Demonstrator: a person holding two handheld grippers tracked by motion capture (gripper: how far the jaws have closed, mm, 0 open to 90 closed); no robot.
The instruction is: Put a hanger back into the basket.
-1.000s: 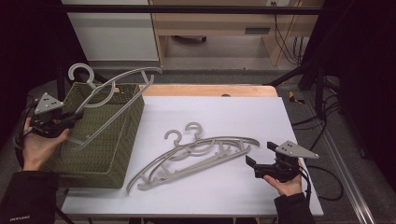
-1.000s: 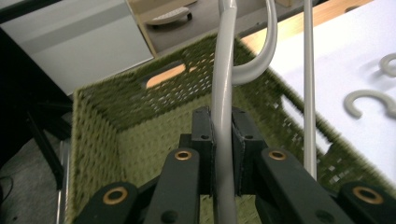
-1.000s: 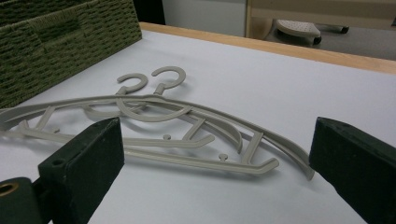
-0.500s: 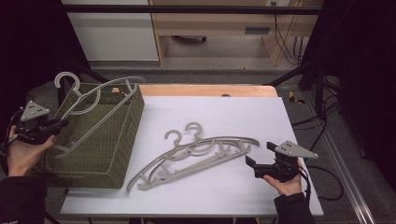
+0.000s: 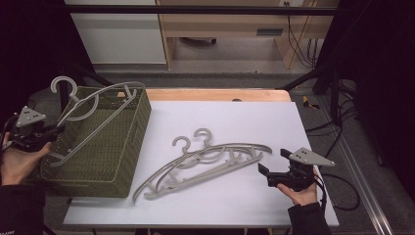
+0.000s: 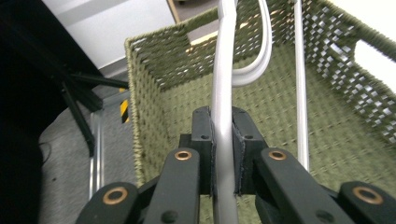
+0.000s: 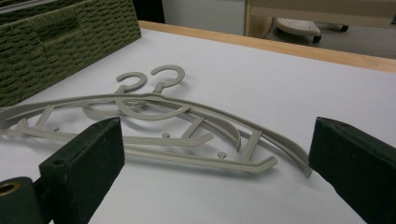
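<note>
left gripper (image 5: 46,133) fingers clamped on grey hanger (image 5: 93,105), carried left, lower into green basket (image 5: 128,147); release looks near. right gripper (image 5: 269,169) fingers open, unmoved beside two hangers (image 5: 215,159) on counter (image 5: 244,117).

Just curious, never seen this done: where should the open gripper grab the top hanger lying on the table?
Probably the near arm end of the hangers, coming low from the right gripper side: that thin bar points at the open jaws, and the hooks lie farther off.
</note>
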